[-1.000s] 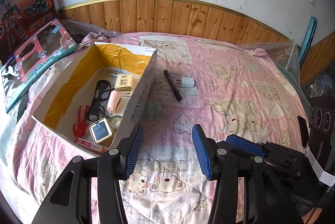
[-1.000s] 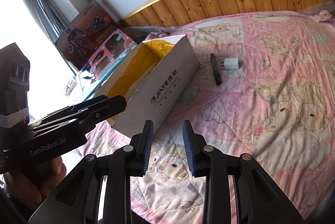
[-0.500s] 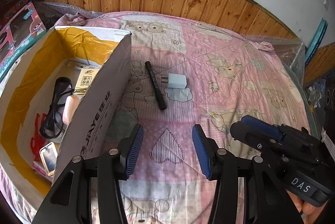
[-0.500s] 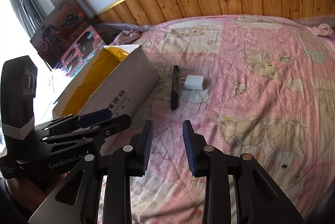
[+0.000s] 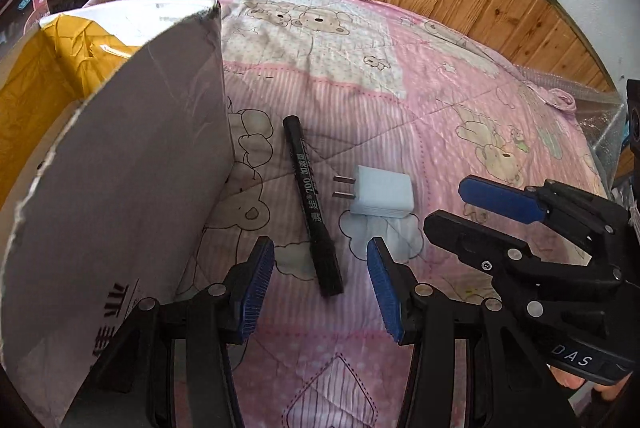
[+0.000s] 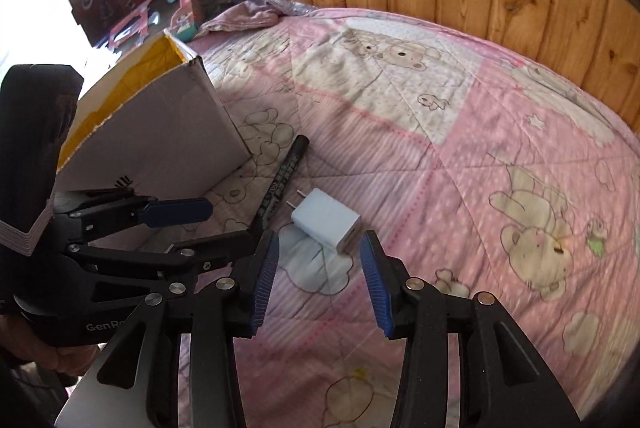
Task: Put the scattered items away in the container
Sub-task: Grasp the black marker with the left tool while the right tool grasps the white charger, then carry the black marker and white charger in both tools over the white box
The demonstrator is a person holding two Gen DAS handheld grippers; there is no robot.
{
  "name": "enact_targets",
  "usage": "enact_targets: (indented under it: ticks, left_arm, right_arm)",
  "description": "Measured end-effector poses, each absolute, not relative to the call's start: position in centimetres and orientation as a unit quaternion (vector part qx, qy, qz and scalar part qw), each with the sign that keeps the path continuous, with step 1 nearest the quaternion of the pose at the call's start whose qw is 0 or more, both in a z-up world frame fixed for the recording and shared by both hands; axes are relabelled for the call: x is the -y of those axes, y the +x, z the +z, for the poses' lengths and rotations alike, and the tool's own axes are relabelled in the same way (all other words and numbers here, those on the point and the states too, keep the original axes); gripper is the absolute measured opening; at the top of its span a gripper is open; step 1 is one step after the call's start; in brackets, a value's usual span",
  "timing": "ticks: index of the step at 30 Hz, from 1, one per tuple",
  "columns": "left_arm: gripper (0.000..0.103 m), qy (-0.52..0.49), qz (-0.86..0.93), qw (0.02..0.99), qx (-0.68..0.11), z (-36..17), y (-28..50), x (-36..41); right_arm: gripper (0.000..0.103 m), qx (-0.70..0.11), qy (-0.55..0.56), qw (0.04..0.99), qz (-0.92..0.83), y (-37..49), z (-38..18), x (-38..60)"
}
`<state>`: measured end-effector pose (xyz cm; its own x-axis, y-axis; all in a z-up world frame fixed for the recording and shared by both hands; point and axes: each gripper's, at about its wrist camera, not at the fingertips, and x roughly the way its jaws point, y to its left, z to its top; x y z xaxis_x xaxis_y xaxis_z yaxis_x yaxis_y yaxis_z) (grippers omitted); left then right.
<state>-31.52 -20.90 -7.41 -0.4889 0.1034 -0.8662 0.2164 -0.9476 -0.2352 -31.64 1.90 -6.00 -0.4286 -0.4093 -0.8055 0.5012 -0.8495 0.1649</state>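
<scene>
Advanced toward the two loose items since the earlier frames; box interior dropped out of sight. Left to right:

- Cardboard box point(image 5: 120, 187): at far left on the bed point(image 5: 440, 99), grey outer wall facing, yellow lining showing at the rim. Contents not visible now.
- Left hand-held gripper point(image 5: 320, 292): spread wide, nothing between the pads, poised over the near end of the black marker point(image 5: 310, 203).
- Black marker: flat on the quilt, just right of the box wall, running near to far. Not yet gripped.
- White plug adapter point(image 5: 380, 193): just right of the marker, prongs pointing at it, apart from it.
- Right hand-held gripper point(image 6: 318, 280): parted and empty, lined up just short of the adapter point(image 6: 326, 222).

Progress estimate: late stage. Only marker and adapter seen outside the box; both remaining to grasp and drop in.
</scene>
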Motion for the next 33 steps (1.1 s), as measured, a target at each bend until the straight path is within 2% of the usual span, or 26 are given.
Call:
enact_targets:
  ticks: [7,11,14,15,17,20,21,22,23,24,33]
  left_arm:
    - [0.049,0.51,-0.848,0.039,-0.141,-9.9,-33.0,21.3]
    - [0.048,0.499,-0.857,0.049,-0.115,-10.0,-33.3,20.9]
    - [0.044,0.491,-0.865,0.064,-0.08,-10.1,-33.4,20.4]
    - [0.037,0.488,-0.867,0.067,-0.078,-10.1,-33.3,20.4]
    - [0.031,0.485,-0.868,0.073,-0.076,-10.0,-33.1,20.7]
    - [0.032,0.481,-0.87,0.068,-0.086,-10.0,-33.0,21.1]
    - [0.033,0.477,-0.873,0.065,-0.079,-10.1,-33.1,20.9]
    - [0.033,0.476,-0.874,0.063,-0.071,-10.1,-33.2,20.7]
    - [0.029,0.476,-0.875,0.061,-0.068,-10.0,-33.3,20.7]
    - [0.014,0.476,-0.875,0.057,-0.067,-9.9,-33.3,20.7]
    - [0.014,0.469,-0.878,0.047,-0.088,-6.7,-32.0,20.9]
  right_arm:
    - [0.048,-0.098,0.469,0.334,-0.812,-34.6,-8.8,-0.9]
    - [0.048,-0.089,0.467,0.353,-0.806,-35.9,-9.6,-1.1]
    - [0.046,-0.103,0.472,0.356,-0.8,-36.3,-10.3,-0.8]
    - [0.046,-0.107,0.47,0.357,-0.8,-36.3,-10.3,-0.7]
    - [0.046,-0.108,0.467,0.354,-0.803,-36.3,-10.2,-0.7]
    - [0.046,-0.102,0.456,0.353,-0.811,-36.5,-10.3,-0.5]
    - [0.043,-0.101,0.454,0.348,-0.814,-36.5,-10.4,-0.3]
    - [0.033,-0.094,0.455,0.341,-0.817,-36.7,-10.4,-0.3]
    - [0.033,-0.082,0.46,0.336,-0.818,-36.9,-10.3,-0.5]
    - [0.032,-0.072,0.463,0.333,-0.819,-37.0,-10.1,-0.7]
    - [0.032,-0.008,0.46,0.292,-0.839,-34.8,-7.2,-3.5]
